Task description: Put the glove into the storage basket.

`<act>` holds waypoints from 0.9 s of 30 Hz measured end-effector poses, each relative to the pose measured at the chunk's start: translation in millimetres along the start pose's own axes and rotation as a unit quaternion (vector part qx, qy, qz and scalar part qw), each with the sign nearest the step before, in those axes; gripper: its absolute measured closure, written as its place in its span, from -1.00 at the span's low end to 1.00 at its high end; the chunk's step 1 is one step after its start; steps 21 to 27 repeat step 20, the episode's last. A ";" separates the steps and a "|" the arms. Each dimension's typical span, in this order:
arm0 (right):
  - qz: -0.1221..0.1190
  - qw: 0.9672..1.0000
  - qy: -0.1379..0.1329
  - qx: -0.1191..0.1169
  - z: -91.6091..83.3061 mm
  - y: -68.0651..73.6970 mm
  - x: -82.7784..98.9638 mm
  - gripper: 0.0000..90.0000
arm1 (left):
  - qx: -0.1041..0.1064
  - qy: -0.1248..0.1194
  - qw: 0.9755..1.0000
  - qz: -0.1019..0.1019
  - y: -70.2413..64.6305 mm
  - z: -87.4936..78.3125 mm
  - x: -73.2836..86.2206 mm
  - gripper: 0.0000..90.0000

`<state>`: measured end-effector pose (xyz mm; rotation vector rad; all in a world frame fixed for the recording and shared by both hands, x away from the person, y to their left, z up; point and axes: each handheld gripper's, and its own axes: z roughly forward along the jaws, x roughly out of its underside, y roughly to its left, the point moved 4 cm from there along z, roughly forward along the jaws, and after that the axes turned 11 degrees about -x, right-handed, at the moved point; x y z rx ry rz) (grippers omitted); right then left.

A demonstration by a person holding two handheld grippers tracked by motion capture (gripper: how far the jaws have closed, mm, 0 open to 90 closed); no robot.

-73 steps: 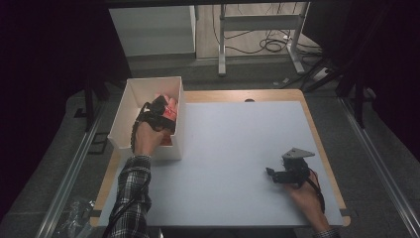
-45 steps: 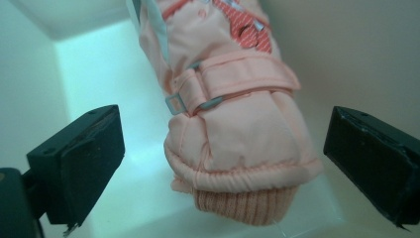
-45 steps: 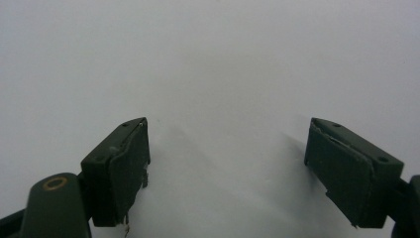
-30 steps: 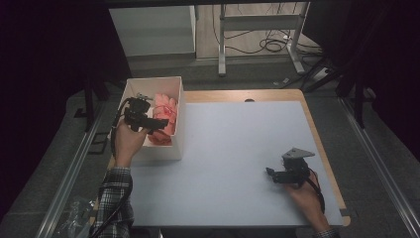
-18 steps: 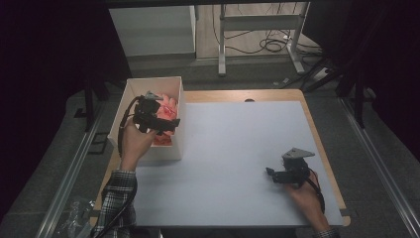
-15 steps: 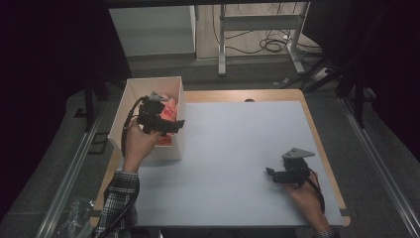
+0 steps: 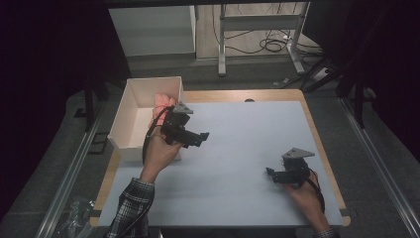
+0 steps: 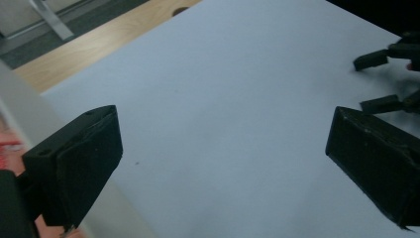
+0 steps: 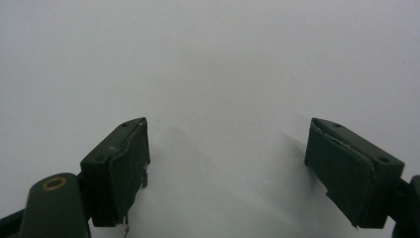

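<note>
High view: left tool [image 7: 202,137], jaws apart and empty, hangs over the pale blue desk [image 7: 247,144], just at 3 o'clock of the open white rectangular box [image 7: 130,118] holding a pink crumpled item [image 7: 161,100]. Right tool [image 7: 270,173] rests at 4 o'clock.

Left tool view: wide jaws; box wall at 8 o'clock.

Right tool view: jaws wide, empty.

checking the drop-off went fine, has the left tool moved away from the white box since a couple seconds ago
Yes. The left tool has swung right, out of the white box and over the table mat, jaws open and empty.
</note>
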<state>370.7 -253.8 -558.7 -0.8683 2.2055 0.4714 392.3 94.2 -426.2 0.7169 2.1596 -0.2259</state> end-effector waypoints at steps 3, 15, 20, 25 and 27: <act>0.000 1.000 0.000 0.000 0.0 0.0 0.0 -0.61 | 0.013 0.000 1.000 0.007 -11.4 5.8 4.1 -0.97; -0.002 1.000 0.001 0.000 -0.2 -0.2 0.0 -0.61 | 0.048 0.007 0.998 0.026 -44.6 34.6 34.4 -0.97; -0.001 1.000 0.000 0.000 0.0 -0.1 0.1 -0.61 | 0.045 0.021 0.998 0.034 -46.5 40.4 39.9 -0.97; -0.001 1.000 0.000 0.000 0.0 -0.1 0.1 -0.61 | 0.045 0.021 0.998 0.034 -46.5 40.4 39.9 -0.97; -0.001 1.000 0.000 0.000 0.0 -0.1 0.1 -0.61 | 0.045 0.021 0.998 0.034 -46.5 40.4 39.9 -0.97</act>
